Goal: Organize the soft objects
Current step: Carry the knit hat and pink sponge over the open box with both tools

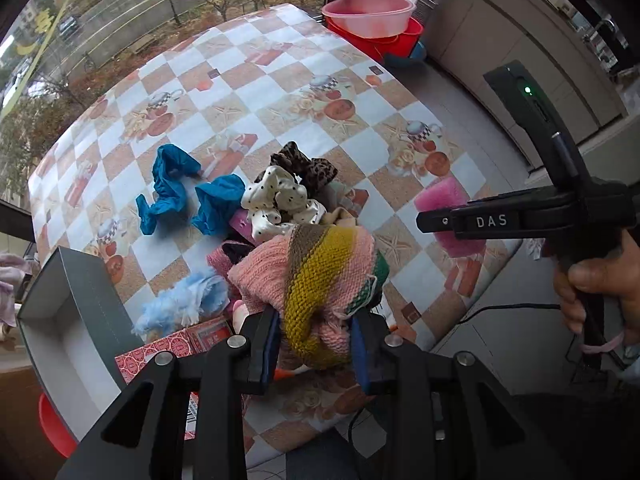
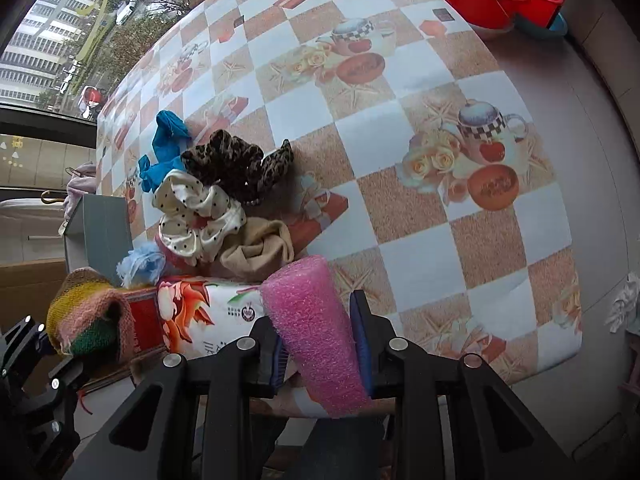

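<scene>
My left gripper (image 1: 316, 338) is shut on a knitted piece (image 1: 320, 276) in pink, mustard and green stripes, held above the table's near edge. The same knit (image 2: 86, 312) shows at the lower left of the right wrist view. My right gripper (image 2: 320, 340) is shut on a pink foam block (image 2: 316, 328), also seen as the pink foam (image 1: 440, 200) behind the right tool in the left view. On the table lie a white dotted scrunchie (image 2: 200, 216), a leopard scrunchie (image 2: 236, 164), a beige cloth (image 2: 256, 252), blue fabric (image 1: 168, 188) and a light blue fluffy tuft (image 1: 180, 304).
An open grey box (image 1: 76, 304) stands at the table's near left corner beside a red patterned flat box (image 1: 172, 348). A flowered packet (image 2: 200, 316) lies under the pile. Pink and red basins (image 1: 372, 20) sit past the far edge. A checked tablecloth (image 2: 400, 120) covers the table.
</scene>
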`<state>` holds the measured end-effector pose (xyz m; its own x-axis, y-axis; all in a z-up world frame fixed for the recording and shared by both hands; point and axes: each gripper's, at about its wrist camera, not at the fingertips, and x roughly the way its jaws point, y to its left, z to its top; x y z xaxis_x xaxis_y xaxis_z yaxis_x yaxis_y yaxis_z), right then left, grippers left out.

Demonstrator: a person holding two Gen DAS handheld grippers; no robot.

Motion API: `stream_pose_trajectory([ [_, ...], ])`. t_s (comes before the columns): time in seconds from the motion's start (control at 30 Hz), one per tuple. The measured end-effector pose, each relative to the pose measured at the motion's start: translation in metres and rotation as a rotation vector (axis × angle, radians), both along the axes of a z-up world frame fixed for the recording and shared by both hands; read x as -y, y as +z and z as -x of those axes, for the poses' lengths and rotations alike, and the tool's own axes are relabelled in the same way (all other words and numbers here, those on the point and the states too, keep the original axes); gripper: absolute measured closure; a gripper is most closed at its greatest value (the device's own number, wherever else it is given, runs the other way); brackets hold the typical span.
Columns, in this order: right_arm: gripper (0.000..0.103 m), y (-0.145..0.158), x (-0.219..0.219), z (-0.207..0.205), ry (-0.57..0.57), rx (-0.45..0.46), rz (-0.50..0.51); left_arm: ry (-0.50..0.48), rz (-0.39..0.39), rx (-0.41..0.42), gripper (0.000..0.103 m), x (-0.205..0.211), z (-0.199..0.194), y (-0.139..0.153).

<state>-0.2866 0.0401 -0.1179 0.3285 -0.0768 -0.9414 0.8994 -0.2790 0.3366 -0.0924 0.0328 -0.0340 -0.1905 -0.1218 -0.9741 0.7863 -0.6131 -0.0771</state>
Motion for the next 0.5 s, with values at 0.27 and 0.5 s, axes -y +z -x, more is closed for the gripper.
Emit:
stream_pose_trajectory([
  [0.27,0.073,-0.004,-0.044,-0.049,-0.044,-0.011,-0.033,-0.13,-0.015,-0.067,0.07,-0.03,-0.035,-0.002],
  [0.5,0.073,0.006,-0.086,-0.116,-0.038,-0.018,-0.062,-0.182,0.041,-0.145,0.07,-0.053,-0.098,0.02],
])
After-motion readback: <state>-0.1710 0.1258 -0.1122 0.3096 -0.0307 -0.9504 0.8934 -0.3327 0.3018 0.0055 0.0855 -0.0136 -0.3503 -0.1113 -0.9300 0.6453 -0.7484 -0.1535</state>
